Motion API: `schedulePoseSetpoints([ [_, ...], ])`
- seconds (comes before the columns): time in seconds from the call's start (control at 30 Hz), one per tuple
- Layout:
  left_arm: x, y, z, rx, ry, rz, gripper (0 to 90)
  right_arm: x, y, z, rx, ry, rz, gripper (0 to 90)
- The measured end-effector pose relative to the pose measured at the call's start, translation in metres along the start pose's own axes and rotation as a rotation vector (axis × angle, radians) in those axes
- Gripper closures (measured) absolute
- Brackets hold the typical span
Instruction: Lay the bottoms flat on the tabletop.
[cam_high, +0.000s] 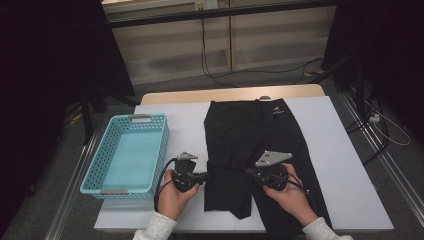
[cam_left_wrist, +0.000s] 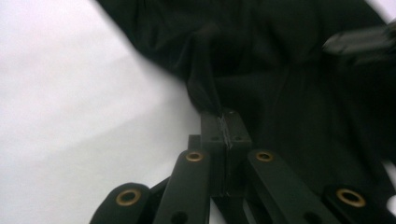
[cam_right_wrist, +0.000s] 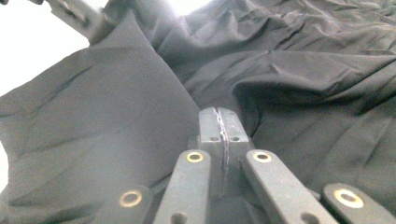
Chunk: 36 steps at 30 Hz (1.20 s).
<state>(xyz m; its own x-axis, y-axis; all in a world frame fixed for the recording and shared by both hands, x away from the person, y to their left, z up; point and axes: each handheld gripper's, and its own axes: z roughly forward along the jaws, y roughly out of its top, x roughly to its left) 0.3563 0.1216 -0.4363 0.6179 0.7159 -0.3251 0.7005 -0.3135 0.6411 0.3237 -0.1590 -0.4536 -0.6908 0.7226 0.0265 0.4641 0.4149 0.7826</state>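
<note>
A black pair of trousers (cam_high: 250, 127) lies lengthwise on the white table top (cam_high: 345, 165), waistband at the far end. Its left leg is bunched and folded near the front. My left gripper (cam_high: 207, 175) reaches in from the left at the garment's outer edge. In the left gripper view its jaws (cam_left_wrist: 225, 114) are shut, and a pinched fold of black cloth (cam_left_wrist: 205, 88) rises from their tips. My right gripper (cam_high: 248, 171) sits between the two legs. Its jaws (cam_right_wrist: 218, 114) are shut too, with the cloth (cam_right_wrist: 107, 121) gathered around their tips.
A light blue perforated basket (cam_high: 164, 145) stands empty on the left of the table. Bare white table lies right of the trousers. Cables run over the floor beyond the far edge. A hand holds each gripper from the front edge.
</note>
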Motion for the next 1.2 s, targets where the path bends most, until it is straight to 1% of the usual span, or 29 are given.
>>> schedulePoseSetpoints([
  [0.03, 0.000, 0.002, -0.004, -0.011, -0.008, -0.008, 89.7, 0.000, 0.000, 0.000, -0.003, 0.004, 0.005, 90.0],
  [0.13, 0.002, 0.007, -0.015, -0.034, -0.013, -0.018, 89.8, 0.001, 0.000, 0.000, -0.009, 0.008, 0.006, 89.0],
  [0.17, 0.004, 0.008, -0.019, -0.041, -0.021, -0.027, 89.8, 0.001, 0.000, 0.000, -0.012, 0.008, 0.004, 87.7],
  [0.23, 0.006, 0.010, -0.025, -0.046, -0.030, -0.041, 89.8, 0.003, 0.001, 0.000, -0.014, 0.008, 0.010, 81.9],
  [0.3, 0.009, 0.011, -0.030, -0.060, -0.024, -0.053, 89.9, 0.004, 0.002, -0.001, -0.018, 0.014, 0.007, 78.7],
  [0.33, 0.011, 0.012, -0.033, -0.065, -0.020, -0.060, 89.9, 0.005, 0.003, -0.002, -0.024, 0.017, 0.012, 75.5],
  [0.37, 0.013, 0.012, -0.035, -0.066, -0.012, -0.061, 89.9, 0.006, 0.003, -0.003, -0.029, 0.017, 0.015, 73.7],
  [0.43, 0.018, 0.012, -0.039, -0.066, 0.003, -0.077, 89.9, 0.008, 0.005, -0.006, -0.035, 0.022, 0.010, 71.7],
  [0.5, 0.022, 0.011, -0.040, -0.067, 0.008, -0.092, 89.9, 0.011, 0.005, -0.009, -0.041, 0.035, 0.012, 71.3],
  [0.57, 0.025, 0.010, -0.040, -0.064, 0.017, -0.098, 89.9, 0.014, 0.005, -0.011, -0.039, 0.046, 0.008, 70.9],
  [0.6, 0.026, 0.010, -0.041, -0.066, 0.017, -0.101, 89.8, 0.016, 0.005, -0.011, -0.034, 0.059, 0.004, 70.8],
  [0.63, 0.026, 0.010, -0.041, -0.066, 0.015, -0.103, 89.8, 0.018, 0.005, -0.010, -0.032, 0.066, -0.001, 70.9],
  [0.67, 0.025, 0.010, -0.040, -0.059, 0.018, -0.097, 89.8, 0.020, 0.005, -0.010, -0.031, 0.071, -0.002, 70.9],
  [0.73, 0.024, 0.009, -0.037, -0.054, 0.023, -0.094, 89.8, 0.025, 0.005, -0.008, -0.025, 0.098, -0.010, 71.8],
  [0.77, 0.024, 0.009, -0.036, -0.049, 0.018, -0.092, 89.8, 0.029, 0.005, -0.007, -0.018, 0.112, -0.023, 72.1],
  [0.83, 0.023, 0.008, -0.034, -0.050, 0.024, -0.091, 89.8, 0.037, 0.006, -0.004, -0.002, 0.146, -0.042, 72.2],
  [0.87, 0.024, 0.008, -0.034, -0.047, 0.021, -0.090, 89.7, 0.040, 0.006, -0.002, 0.005, 0.155, -0.050, 71.5],
  [0.93, 0.023, 0.008, -0.033, -0.044, 0.029, -0.087, 89.7, 0.048, 0.004, 0.005, 0.038, 0.180, -0.067, 68.2],
  [0.97, 0.023, 0.008, -0.033, -0.046, 0.030, -0.088, 89.8, 0.049, 0.004, 0.006, 0.043, 0.184, -0.073, 66.7],
  [1.03, 0.023, 0.008, -0.032, -0.042, 0.030, -0.084, 89.7, 0.054, 0.001, 0.012, 0.075, 0.199, -0.102, 64.1],
  [1.07, 0.023, 0.008, -0.032, -0.043, 0.032, -0.084, 89.7, 0.057, 0.000, 0.014, 0.086, 0.194, -0.113, 63.8],
  [1.1, 0.023, 0.008, -0.032, -0.044, 0.036, -0.080, 89.7, 0.058, -0.002, 0.016, 0.083, 0.190, -0.130, 66.1],
  [1.13, 0.023, 0.008, -0.032, -0.042, 0.034, -0.083, 89.6, 0.058, -0.003, 0.016, 0.076, 0.189, -0.137, 72.6],
  [1.17, 0.023, 0.008, -0.032, -0.046, 0.032, -0.085, 89.7, 0.058, -0.003, 0.016, 0.079, 0.191, -0.140, 83.9],
  [1.2, 0.024, 0.008, -0.032, -0.046, 0.034, -0.089, 89.7, 0.057, -0.002, 0.015, 0.093, 0.202, -0.142, 88.8],
])
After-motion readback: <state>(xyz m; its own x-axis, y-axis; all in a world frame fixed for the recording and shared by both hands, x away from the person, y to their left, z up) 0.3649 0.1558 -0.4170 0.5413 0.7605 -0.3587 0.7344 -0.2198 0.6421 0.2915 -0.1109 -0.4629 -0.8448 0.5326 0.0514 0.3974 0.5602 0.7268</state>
